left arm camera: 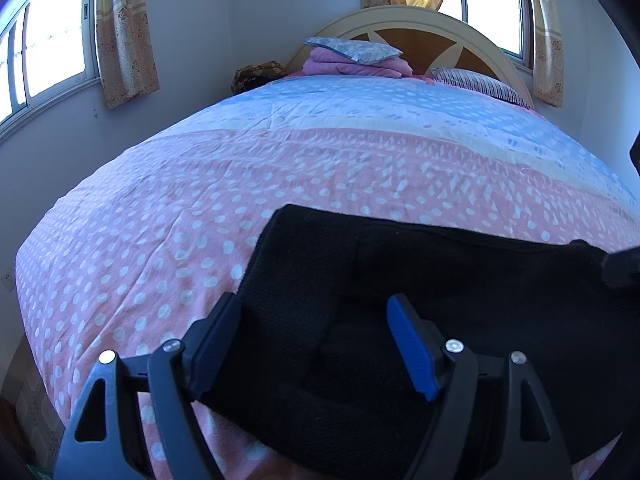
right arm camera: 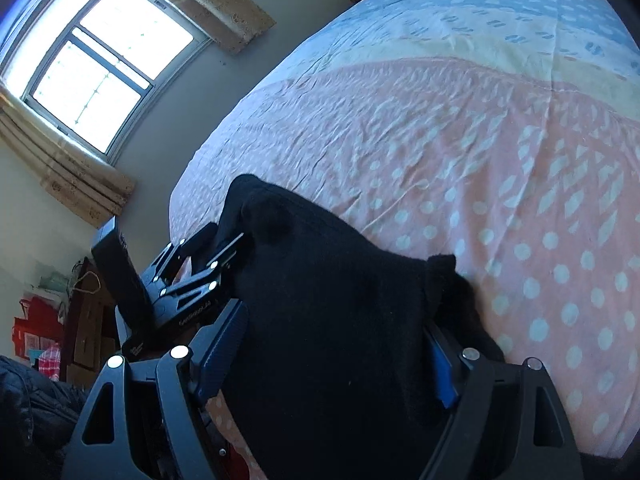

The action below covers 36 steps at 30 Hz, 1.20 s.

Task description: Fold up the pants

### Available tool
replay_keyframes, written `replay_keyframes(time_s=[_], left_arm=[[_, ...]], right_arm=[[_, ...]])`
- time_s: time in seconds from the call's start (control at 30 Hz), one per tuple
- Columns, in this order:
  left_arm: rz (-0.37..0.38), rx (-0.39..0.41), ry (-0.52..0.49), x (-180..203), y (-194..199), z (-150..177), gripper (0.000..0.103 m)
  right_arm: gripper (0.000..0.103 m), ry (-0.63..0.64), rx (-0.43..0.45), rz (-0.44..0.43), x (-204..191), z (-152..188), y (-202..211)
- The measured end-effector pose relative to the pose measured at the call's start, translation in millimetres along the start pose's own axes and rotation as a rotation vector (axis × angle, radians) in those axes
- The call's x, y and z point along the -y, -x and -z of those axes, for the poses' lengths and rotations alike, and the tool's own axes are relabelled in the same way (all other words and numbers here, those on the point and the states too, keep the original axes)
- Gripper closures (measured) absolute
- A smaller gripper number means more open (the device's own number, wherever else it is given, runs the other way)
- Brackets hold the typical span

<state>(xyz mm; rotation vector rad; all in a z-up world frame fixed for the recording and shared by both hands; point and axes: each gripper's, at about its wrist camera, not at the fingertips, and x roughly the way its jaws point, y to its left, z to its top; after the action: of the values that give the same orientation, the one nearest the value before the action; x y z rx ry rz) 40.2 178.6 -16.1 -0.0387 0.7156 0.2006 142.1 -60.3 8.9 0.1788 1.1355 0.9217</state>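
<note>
Left wrist view: one black pants (left arm camera: 400, 280) on one bedspread (left arm camera: 200, 200); both tools, left tool (left arm camera: 316, 344) and right tool (right arm camera: 336, 344), spread wide.

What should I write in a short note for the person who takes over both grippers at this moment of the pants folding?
Left gripper: jaws open, black knit pants lying between the fingers, not clamped.
Right gripper: jaws also open, straddling the other end of the pants; whether it grips cannot be told.
Pants: bunched in a dark heap at the near edge of the pink polka-dot bedspread, close to the bed's edge.
Done: the cloth appears doubled over at least once, with one layer edge visible.
Left: probably close on the ends, flatten the bundle and make the last fold.
</note>
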Motion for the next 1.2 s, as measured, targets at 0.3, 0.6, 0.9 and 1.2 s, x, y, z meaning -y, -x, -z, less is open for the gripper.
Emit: replay_keyframes(time_s=[0.3,0.6,0.9,1.2], left_arm=[[-0.001,0.000,0.000,2,-1,0,0.023],[0.000,0.002,0.001,1,-2,-1,0.023],[-0.004,-0.001,-0.001,2,-3,-1,0.022],[-0.011,-0.003,-0.005,2,-4,-1,0.021]], right_arm=[[0.023,-0.194,0.281,-0.085,44,-11,20],[0.023,-0.358,0.522,0.392,83,16,134],[0.023,-0.547,0.259,1.321,189,69,254],[0.097,-0.815,0.485,0.960,225,138,324]])
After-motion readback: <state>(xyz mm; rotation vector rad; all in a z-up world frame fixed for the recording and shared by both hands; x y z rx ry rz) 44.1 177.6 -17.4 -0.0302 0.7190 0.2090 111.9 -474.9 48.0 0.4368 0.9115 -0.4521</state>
